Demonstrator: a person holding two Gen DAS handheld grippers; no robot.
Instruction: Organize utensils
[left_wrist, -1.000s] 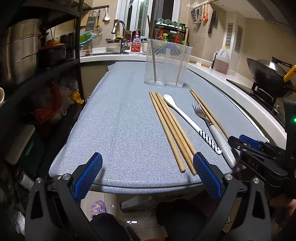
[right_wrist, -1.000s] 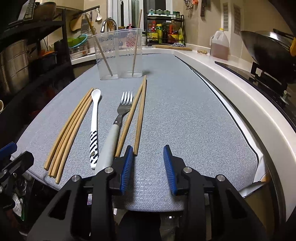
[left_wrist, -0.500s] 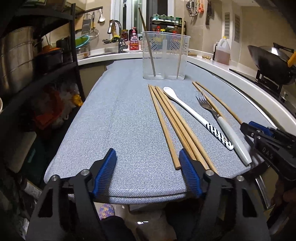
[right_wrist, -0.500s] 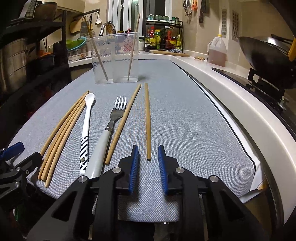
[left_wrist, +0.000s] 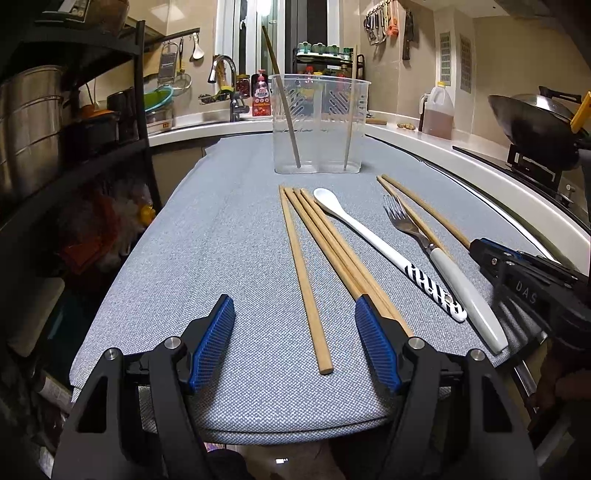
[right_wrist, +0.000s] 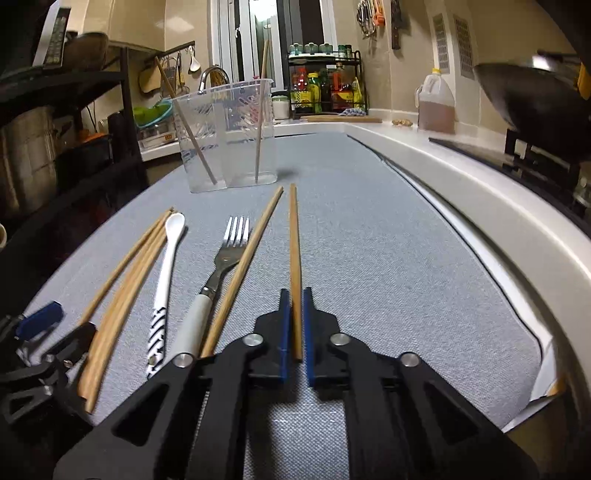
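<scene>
Wooden chopstick (right_wrist: 294, 258), the rightmost one on the grey woven mat (right_wrist: 388, 258), is now clamped at its near end by the right gripper (right_wrist: 294, 295). A second ago those blue pads were apart with nothing between them; half a second ago they straddled the stick; now they pinch it. It still lies flat on the mat, not lifted.

Left gripper (left_wrist: 295, 306) has narrowed from full spread to a middling gap and come in low over the near edge of the mat. Nothing held: the single loose chopstick (left_wrist: 303, 273) runs between the pads without touching, and the right pad sits over the ends of the bundle of three chopsticks (left_wrist: 332, 240).

Rest unmoved: white ceramic spoon with striped handle (left_wrist: 373, 240), steel fork with white handle (left_wrist: 432, 251) and one more chopstick (right_wrist: 243, 266) just beside the fork, all flat on the mat. Clear plastic two-compartment holder (left_wrist: 319, 122) stands at the far end, one chopstick leaning in each compartment.

My read: right grasp done, so lift and drop into the holder comes next. Left looks to be lining up on the loose stick.
</scene>
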